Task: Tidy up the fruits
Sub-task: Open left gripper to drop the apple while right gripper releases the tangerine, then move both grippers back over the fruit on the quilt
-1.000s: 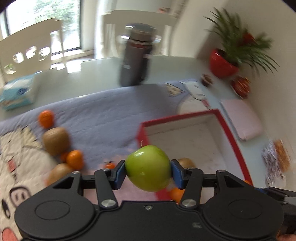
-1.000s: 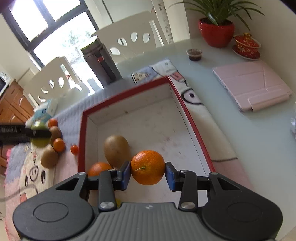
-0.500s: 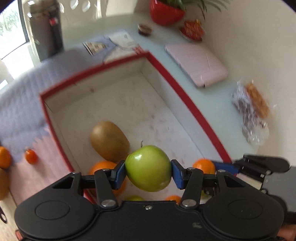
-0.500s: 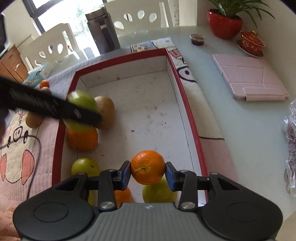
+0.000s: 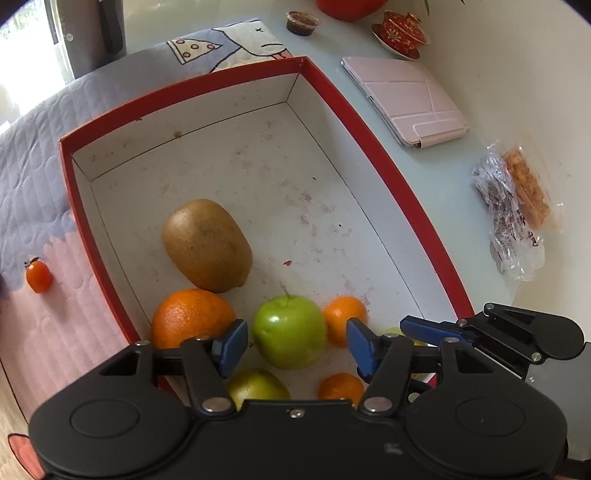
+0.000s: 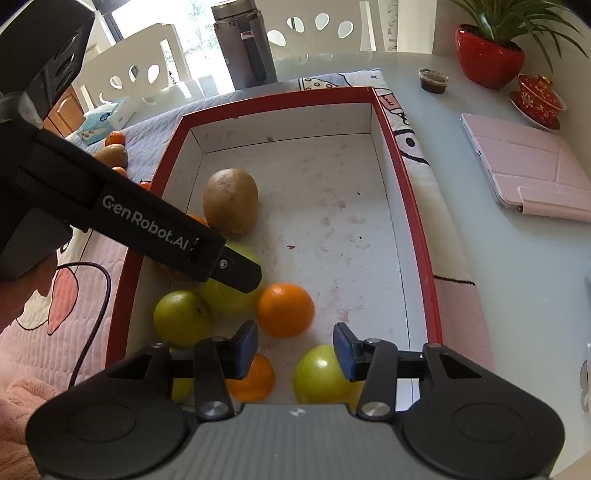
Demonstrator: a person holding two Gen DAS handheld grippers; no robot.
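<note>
A: In the red box (image 5: 388, 162), at its near end, both claws stand wide with nothing gripped. The left claw (image 5: 293, 345) has the green apple (image 5: 290, 334) sitting free between its pads on the box floor. The right claw (image 6: 295, 349) is open just above the small orange (image 6: 285, 309), which rests beside that apple.

B: So which step is this?

A: I judge it the release: two fruits set down among the kiwi (image 5: 207, 243), the big orange (image 5: 190, 317) and the other green apples. Next, I'd say each claw must lift clear without nudging the pile, then go left for what lies outside.

B: What is left out there?

A: A tiny tomato (image 5: 38, 275) on the quilt (image 5: 33, 177) just beside the box wall, and in the right view another kiwi (image 6: 110, 155) and an orange (image 6: 115, 138) farther off. Small round things; a slow, centred close would suit them.

B: And the surface, the room?

A: A pale glossy surface (image 6: 498, 277), the quilt laid over its left part under the box. White chairs (image 6: 122, 74) and a bright window behind, a dark jug (image 6: 243, 48), a red potted plant (image 6: 487, 55), a pink tablet case (image 5: 406, 99), a snack bag (image 5: 517, 214), a red lidded cup (image 5: 402, 33).
</note>
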